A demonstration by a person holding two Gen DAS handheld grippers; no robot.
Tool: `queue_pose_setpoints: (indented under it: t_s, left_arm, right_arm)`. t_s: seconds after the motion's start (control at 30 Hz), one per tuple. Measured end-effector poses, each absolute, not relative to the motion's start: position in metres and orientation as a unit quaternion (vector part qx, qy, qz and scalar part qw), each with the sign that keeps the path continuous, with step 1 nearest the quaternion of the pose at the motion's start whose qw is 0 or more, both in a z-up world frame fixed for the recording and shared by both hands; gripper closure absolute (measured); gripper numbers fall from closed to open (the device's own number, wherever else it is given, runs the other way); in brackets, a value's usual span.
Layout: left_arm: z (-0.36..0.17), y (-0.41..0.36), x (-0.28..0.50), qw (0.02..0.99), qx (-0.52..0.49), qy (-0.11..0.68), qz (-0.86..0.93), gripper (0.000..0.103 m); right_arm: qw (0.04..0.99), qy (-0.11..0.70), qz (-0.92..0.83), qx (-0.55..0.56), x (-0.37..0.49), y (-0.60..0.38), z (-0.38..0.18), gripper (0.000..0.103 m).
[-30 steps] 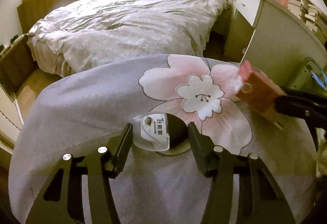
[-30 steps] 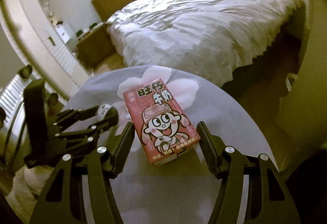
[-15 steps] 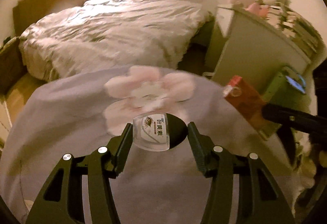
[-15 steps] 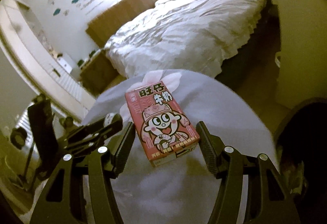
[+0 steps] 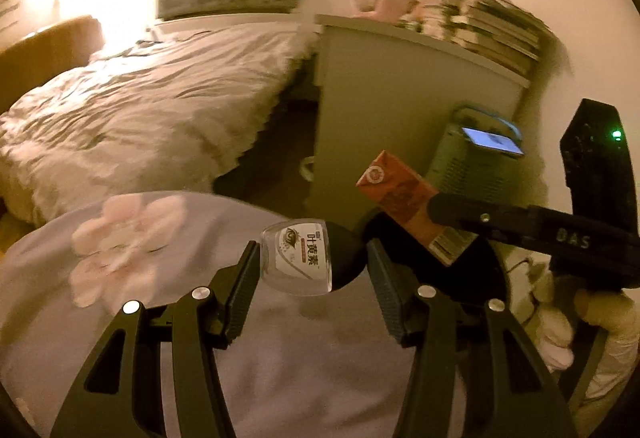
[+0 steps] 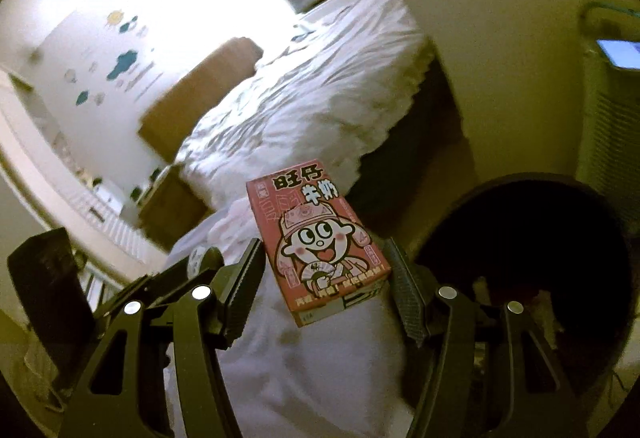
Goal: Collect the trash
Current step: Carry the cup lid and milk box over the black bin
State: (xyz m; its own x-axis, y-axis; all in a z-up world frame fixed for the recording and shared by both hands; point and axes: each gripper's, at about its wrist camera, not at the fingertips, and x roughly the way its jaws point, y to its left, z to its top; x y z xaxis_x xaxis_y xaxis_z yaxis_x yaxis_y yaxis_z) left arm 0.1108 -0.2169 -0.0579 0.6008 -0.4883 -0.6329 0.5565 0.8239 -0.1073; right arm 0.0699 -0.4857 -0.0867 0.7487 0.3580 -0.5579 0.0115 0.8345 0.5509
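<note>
The left gripper (image 5: 314, 264) has its jaws about halfway open and squeezed on a small clear bottle (image 5: 298, 262) with a dark cap. The right gripper (image 6: 326, 270) holds a red milk carton (image 6: 320, 238) the same way, one pad on each side. Both pieces of trash are up in the air, above the round table with the flower cloth (image 5: 120, 238).

A dark round bin (image 6: 532, 238) sits just right of the table, by the green cabinet (image 5: 400, 110). That looks like the place for the trash. The carton is already close to the bin's rim, and the bottle is a bit further back.

To do this step well, keep both grips tight until each thing is right over the dark opening, then let go one at a time. The bottle is smooth and round (it could slip or roll), so hold it level and don't tip it early. Keep the two grippers apart so they don't bump.

Some things are hard to see. The inside of the bin is all black, so I can't tell if it has anything in it. Its far edge is cut off by the picture. The bed (image 5: 132, 102) and walls are blurry. I can't tell if the carton or bottle is empty.
</note>
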Motion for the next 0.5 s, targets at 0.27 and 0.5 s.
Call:
queue_pose_setpoints:
  t_s: [0.27, 0.5]
  left_arm:
    - [-0.061, -0.267, 0.104, 0.881, 0.067, 0.339, -0.324, 0.050]
    - [-0.069, -0.293, 0.100, 0.871, 0.074, 0.346, -0.340, 0.050]
  right_arm:
    - [0.894, 0.334, 0.054, 0.295, 0.048, -0.538, -0.101, 0.042]
    - [0.888, 0.341, 0.024, 0.309, 0.036, -0.567, -0.119, 0.042]
